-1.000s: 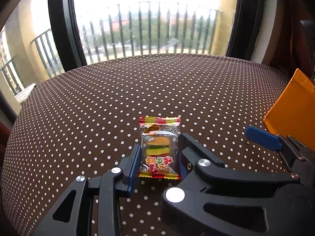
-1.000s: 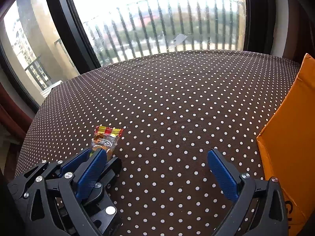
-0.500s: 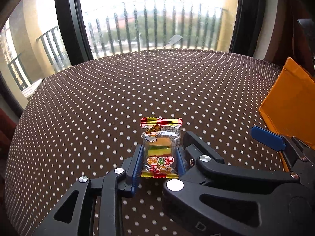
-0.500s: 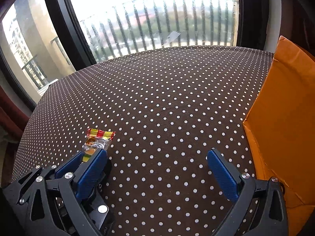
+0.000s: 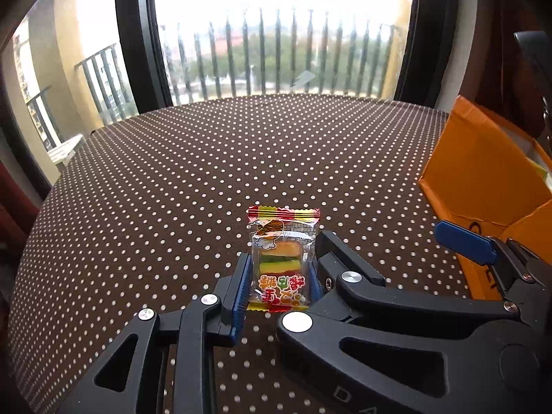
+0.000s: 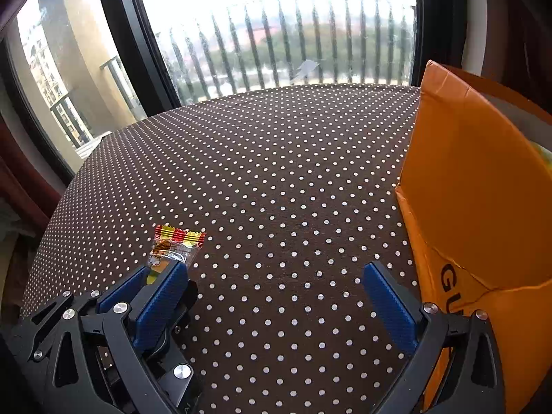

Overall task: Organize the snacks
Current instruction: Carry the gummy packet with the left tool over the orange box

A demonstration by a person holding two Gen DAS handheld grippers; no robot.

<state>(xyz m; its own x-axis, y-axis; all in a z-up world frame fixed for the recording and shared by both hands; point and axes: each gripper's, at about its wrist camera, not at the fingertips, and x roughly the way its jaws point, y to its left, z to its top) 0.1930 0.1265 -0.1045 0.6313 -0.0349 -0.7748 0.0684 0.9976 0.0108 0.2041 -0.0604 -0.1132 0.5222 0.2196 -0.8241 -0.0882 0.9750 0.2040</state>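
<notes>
- A home, it seems: a room in an upper-floor flat, with a round table [image 5: 172,179] set close to a large window [image 5: 276,34].
- The table wears a brown cloth with white polka dots, a domestic sort of cover.
- Beyond the dark window frame [image 6: 138,45] runs a balcony railing [image 5: 276,58] of upright bars, with treetops and far-off buildings below.
- A dark red curtain [image 6: 20,179] hangs at the left edge.
- An open orange cardboard box [image 6: 476,179] stands on the table's right side, household clutter and no shop fitting.
</notes>
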